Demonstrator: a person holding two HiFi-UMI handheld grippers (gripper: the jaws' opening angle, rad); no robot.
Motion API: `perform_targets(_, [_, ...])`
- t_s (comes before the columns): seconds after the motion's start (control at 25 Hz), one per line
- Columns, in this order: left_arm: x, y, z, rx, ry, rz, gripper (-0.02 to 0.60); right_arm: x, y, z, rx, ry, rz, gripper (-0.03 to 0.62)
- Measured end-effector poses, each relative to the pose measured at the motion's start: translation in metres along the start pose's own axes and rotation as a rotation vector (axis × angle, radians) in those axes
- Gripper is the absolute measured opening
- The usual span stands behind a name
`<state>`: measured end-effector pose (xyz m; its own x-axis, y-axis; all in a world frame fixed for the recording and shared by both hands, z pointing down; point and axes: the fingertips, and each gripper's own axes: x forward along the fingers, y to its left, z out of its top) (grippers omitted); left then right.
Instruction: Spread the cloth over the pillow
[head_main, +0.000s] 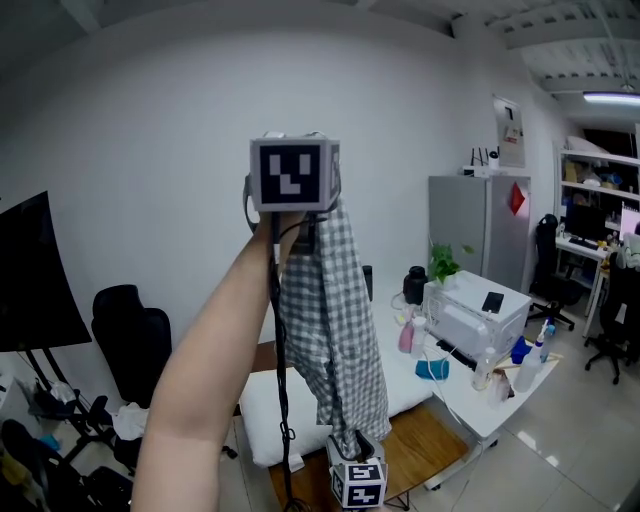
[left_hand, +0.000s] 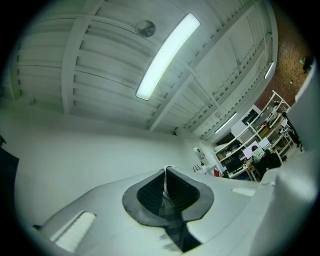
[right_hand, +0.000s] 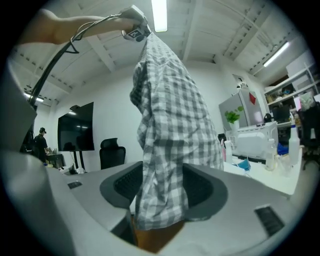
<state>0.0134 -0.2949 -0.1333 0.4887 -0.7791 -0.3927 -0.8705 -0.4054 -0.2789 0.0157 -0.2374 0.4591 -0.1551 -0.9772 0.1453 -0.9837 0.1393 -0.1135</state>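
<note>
Checked cloth (head_main: 330, 310) dangling above the pillow (head_main: 265, 405)
Left gripper (left_hand: 165, 187) pinches its top — right gripper (right_hand: 162, 192) jaws stand apart around the hem.

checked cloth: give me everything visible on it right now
The checked cloth is thin grey-and-white woven fabric, bunched and creased, hanging in the air as one long vertical drape. Its top end is pinched in the shut left gripper, which is held high. Its lower end hangs between the open jaws of the right gripper, whose pads do not clearly press it. It is not spread yet: the white pillow lies below it in the head view, uncovered.
</note>
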Motion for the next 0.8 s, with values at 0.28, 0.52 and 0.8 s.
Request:
perform_targets(0.28, [-0.004, 0.03, -0.025, -0.004, 0.051, 0.045, 0.013, -0.006, -0.034, -0.006, 0.006, -0.002, -0.064, 0.136])
perform_targets(0.52, [-0.004, 0.046, -0.044, -0.02, 0.073, 0.064, 0.013, -0.013, -0.051, -0.005, 0.023, -0.005, -0.074, 0.031])
perform_targets(0.8, [-0.015, 0.08, -0.079, -0.015, 0.121, 0.117, 0.012, -0.029, -0.089, 0.004, 0.055, -0.049, -0.083, 0.029])
